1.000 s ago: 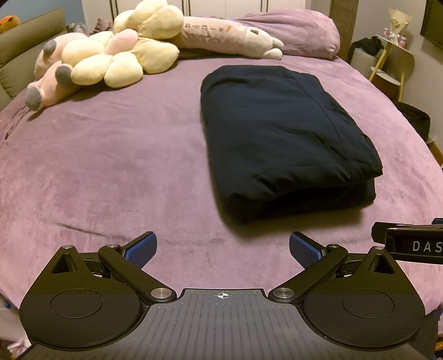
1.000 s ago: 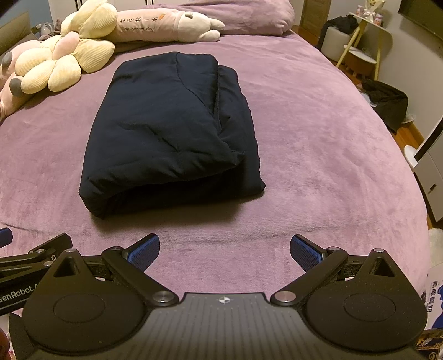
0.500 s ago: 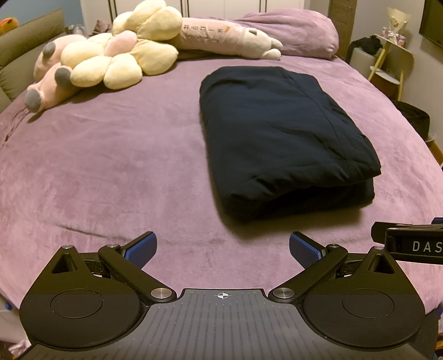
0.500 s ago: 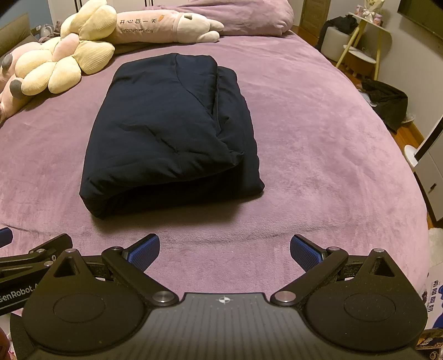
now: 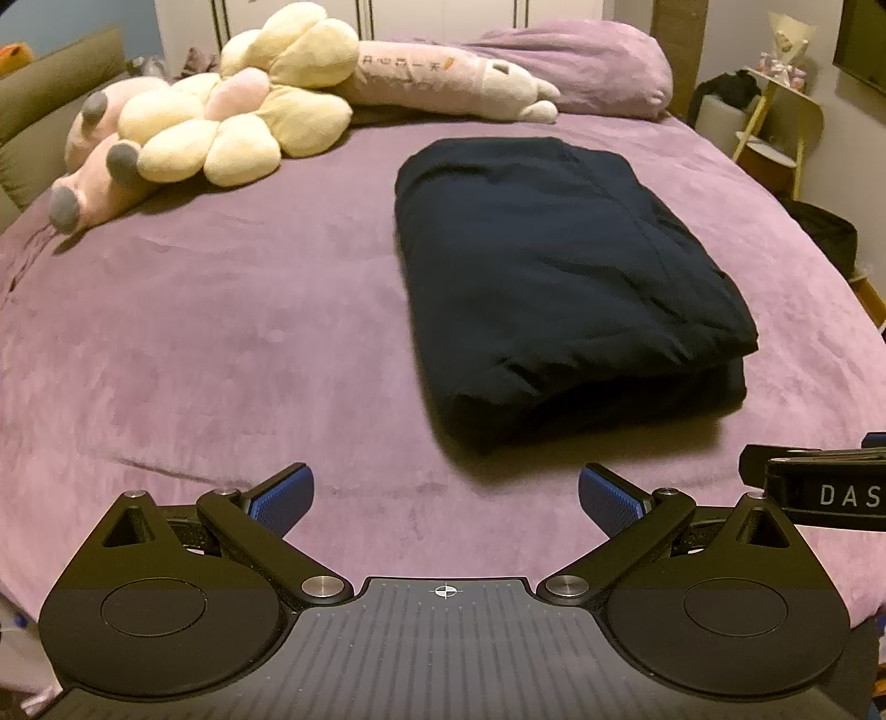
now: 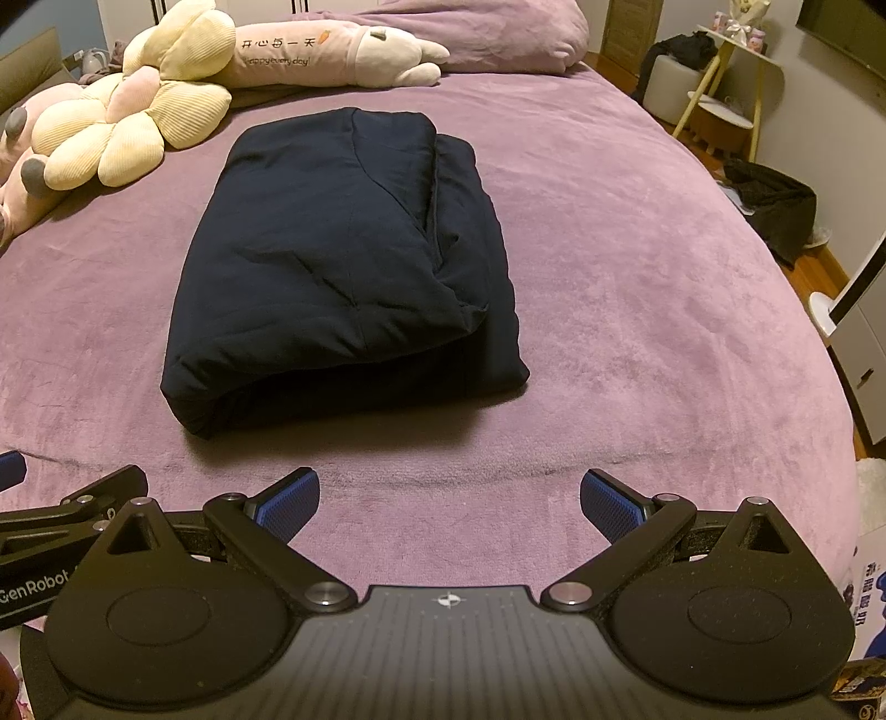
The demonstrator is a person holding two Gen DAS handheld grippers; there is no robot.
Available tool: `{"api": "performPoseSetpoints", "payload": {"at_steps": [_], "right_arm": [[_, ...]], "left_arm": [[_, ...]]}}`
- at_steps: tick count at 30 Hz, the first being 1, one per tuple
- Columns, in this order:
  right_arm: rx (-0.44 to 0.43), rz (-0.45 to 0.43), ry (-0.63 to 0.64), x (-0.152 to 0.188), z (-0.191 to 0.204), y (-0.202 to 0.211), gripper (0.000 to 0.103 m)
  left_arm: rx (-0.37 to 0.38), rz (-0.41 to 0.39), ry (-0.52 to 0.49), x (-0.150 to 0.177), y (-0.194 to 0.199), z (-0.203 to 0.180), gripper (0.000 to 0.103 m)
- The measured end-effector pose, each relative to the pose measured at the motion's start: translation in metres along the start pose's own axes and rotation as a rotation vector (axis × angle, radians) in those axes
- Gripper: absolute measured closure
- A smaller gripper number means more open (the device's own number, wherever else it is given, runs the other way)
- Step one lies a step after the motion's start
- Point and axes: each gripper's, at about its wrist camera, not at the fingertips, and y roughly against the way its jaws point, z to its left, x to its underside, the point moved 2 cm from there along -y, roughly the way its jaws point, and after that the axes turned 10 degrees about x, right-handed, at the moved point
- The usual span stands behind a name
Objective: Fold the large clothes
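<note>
A dark navy padded garment (image 5: 559, 277) (image 6: 343, 266) lies folded into a thick rectangular bundle on the purple bed cover (image 5: 221, 332) (image 6: 637, 277). My left gripper (image 5: 446, 498) hovers open over the near edge of the bed, short of the bundle's near left corner, with nothing between its blue pads. My right gripper (image 6: 449, 501) is also open and empty, just short of the bundle's near edge. Each gripper shows at the other view's side edge.
Plush toys (image 5: 232, 133) (image 6: 122, 133) and a long pink pillow (image 6: 332, 52) lie at the head of the bed with a purple pillow (image 5: 581, 72). A small shelf (image 6: 731, 83), a dark bag (image 6: 775, 205) and a white unit (image 6: 864, 343) stand off the right side.
Both views shift very slightly; the bundle sits a touch lower and closer in the right wrist view. Both grippers stay open and the garment has not moved.
</note>
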Motion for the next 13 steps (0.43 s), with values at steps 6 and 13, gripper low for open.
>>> {"api": "performPoseSetpoints", "payload": {"at_steps": [6,13], "right_arm": [[0.001,0.0,-0.003,-0.0007,-0.0008,0.0004,0.002],[0.001,-0.003,-0.004,-0.0015,-0.0017,0.0011,0.002]], "left_arm": [[0.001,0.002,-0.005,-0.0007,0.0003,0.0009,0.0],[0.001,0.003,-0.01,-0.0021,0.0006,0.0008,0.0]]}}
